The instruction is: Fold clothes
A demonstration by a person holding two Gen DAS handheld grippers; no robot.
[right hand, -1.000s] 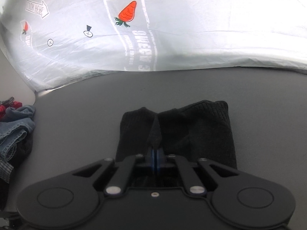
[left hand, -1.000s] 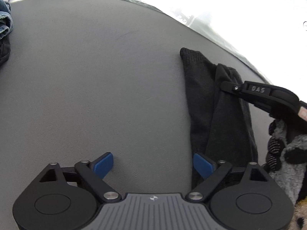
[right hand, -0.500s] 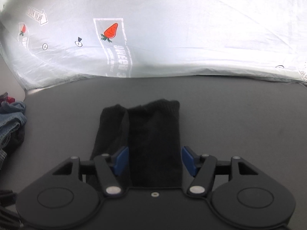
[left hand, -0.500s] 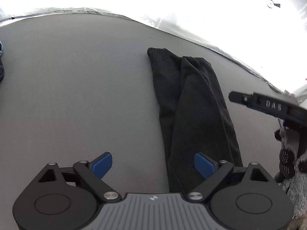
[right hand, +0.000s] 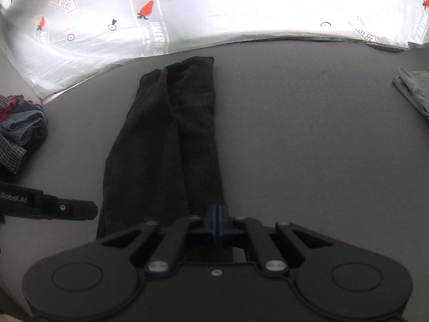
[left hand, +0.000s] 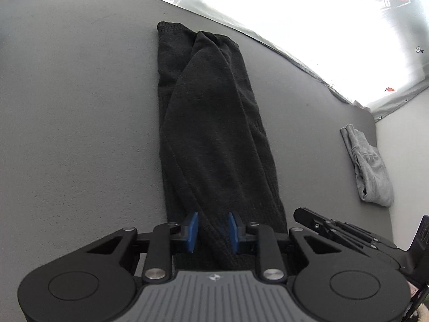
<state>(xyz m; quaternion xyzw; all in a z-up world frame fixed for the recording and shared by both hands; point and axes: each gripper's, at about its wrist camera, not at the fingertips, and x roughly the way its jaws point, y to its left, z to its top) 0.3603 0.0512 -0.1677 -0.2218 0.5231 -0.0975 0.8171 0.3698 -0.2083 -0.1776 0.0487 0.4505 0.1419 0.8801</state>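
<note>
A grey tabletop (right hand: 295,139) carries a long black garment (right hand: 171,139) folded lengthwise. Left of that garment sits a heap of denim and checked clothes (right hand: 18,131) (partly cut off); well to its right lies a folded grey garment (left hand: 371,166).

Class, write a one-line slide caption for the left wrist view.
Left gripper closing on the near end of a folded black garment on the grey table, grey garment lying at right.

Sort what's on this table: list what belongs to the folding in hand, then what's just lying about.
In hand: black garment, left gripper and right gripper, both at its near end.
Lying about: grey garment, denim pile, printed plastic sheet.
</note>
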